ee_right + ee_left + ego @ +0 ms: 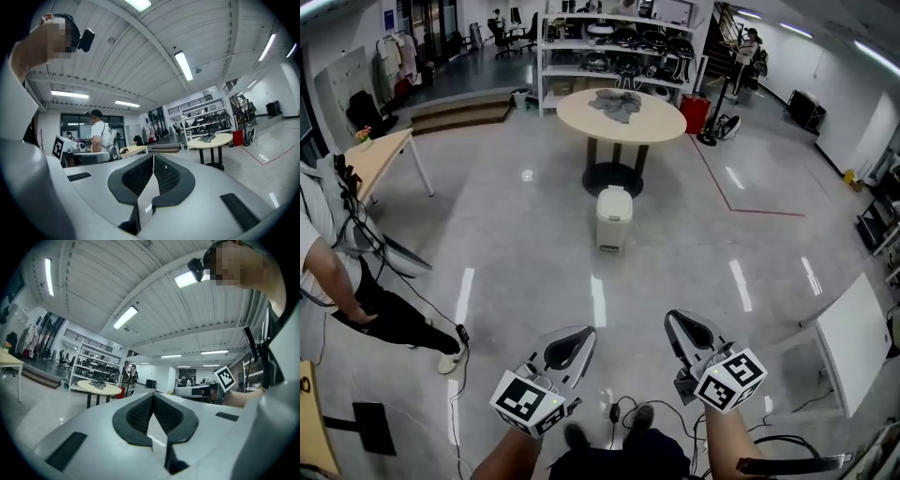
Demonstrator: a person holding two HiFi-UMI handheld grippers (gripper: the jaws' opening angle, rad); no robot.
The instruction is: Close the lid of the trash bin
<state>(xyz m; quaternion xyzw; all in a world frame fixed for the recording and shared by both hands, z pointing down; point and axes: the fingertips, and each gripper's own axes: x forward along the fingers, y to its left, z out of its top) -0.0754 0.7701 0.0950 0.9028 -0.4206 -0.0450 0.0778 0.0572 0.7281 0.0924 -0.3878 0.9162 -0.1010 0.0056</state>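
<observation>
A cream trash bin [614, 217] stands on the grey floor in front of the round table [622, 120], several steps ahead of me. It is too small here to tell how its lid sits. Both grippers are held low and close to my body, far short of the bin. My left gripper [582, 336] points up and right, jaws together with nothing between them. My right gripper [674, 319] points up and left, also shut and empty. In the left gripper view my left gripper [153, 397] shows its pads pressed together, as does my right gripper [153, 157] in the right gripper view. Neither of these views shows the bin.
A grey cloth [617, 102] lies on the round table, with shelves [619, 47] and a red container [695, 112] behind. A person [337, 281] stands at the left beside a wooden desk [382, 155]. A white table [855, 339] is at the right; cables [623, 411] lie by my feet.
</observation>
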